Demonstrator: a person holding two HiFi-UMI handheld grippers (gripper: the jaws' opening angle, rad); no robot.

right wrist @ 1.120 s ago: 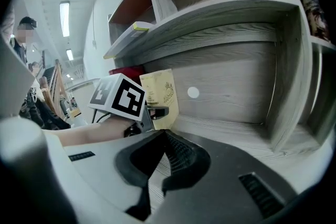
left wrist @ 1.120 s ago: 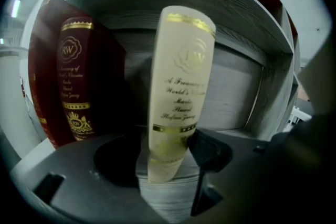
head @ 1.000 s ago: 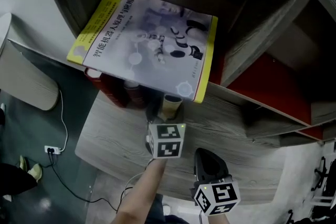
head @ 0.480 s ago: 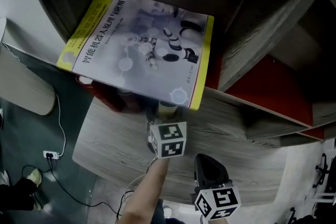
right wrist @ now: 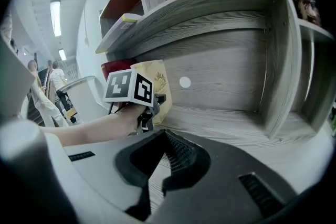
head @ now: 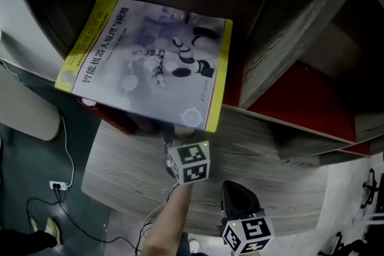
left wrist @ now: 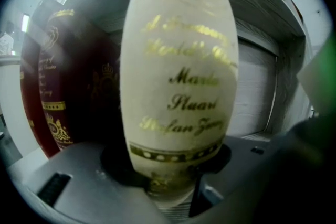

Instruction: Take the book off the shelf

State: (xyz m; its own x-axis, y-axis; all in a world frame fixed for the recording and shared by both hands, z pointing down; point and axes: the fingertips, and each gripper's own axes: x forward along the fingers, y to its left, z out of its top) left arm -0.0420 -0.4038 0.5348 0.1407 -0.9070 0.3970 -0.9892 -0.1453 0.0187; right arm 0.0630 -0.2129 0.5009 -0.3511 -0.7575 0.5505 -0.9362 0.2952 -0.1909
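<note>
My left claw (left wrist: pixel 167 165), not yet gripping, has just been closing round the cream book (left wrist: pixel 178 60), whose spine stands upright between my jaws with a dark gap on either side, at the front edge of the shelf (right wrist: pixel 226 126), just beside the dark red books (left wrist: pixel 63 92).

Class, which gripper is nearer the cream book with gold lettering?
Left. The left gripper straddles the cream book, jaws just closing; the right gripper hangs back before the shelf, empty.
</note>
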